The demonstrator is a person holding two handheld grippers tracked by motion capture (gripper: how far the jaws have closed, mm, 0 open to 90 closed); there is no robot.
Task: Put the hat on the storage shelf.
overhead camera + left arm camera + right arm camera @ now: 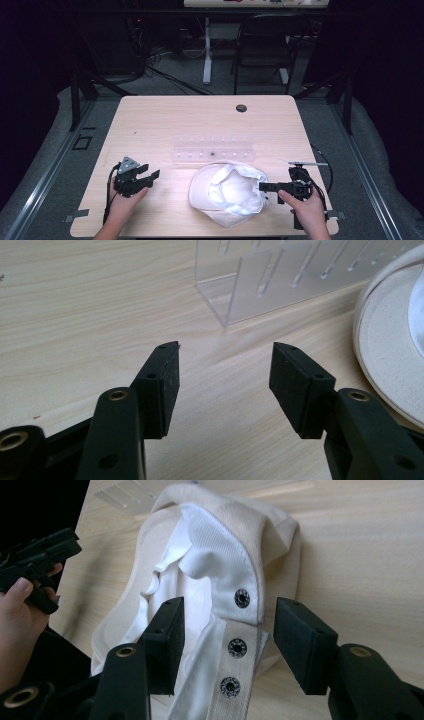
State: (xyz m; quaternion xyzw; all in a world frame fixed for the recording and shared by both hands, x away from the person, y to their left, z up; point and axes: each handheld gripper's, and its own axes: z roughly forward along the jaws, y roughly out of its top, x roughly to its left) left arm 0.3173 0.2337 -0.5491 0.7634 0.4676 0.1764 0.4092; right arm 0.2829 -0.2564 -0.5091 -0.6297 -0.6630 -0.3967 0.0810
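Resting on the near left of the wooden table (150,120), the left gripper (148,176) sits in the person's left hand (125,202) with its jaws apart and nothing between them; in the left gripper view (225,367) bare wood shows in the gap. Just beyond those jaws in that view stands the near corner of a clear plastic rack (260,285), and the pale brim of the cap (385,360) curves in at the right edge, apart from the jaws.

From above, the rack (212,148) lies across the middle of the table, just beyond the white cap (227,189), which lies upside down at near centre with its white lining facing up. A small dark round grommet (241,108) sits in the far part of the tabletop.

At the near right, the right gripper (262,186), held in the right hand (309,207), points left at the cap's right edge. Its jaws stand apart, pads pressing on nothing; in the right gripper view (226,625) the cap's snap strap (235,650), with its row of dark studs, lies between and below them. Whether a pad touches the fabric cannot be told.
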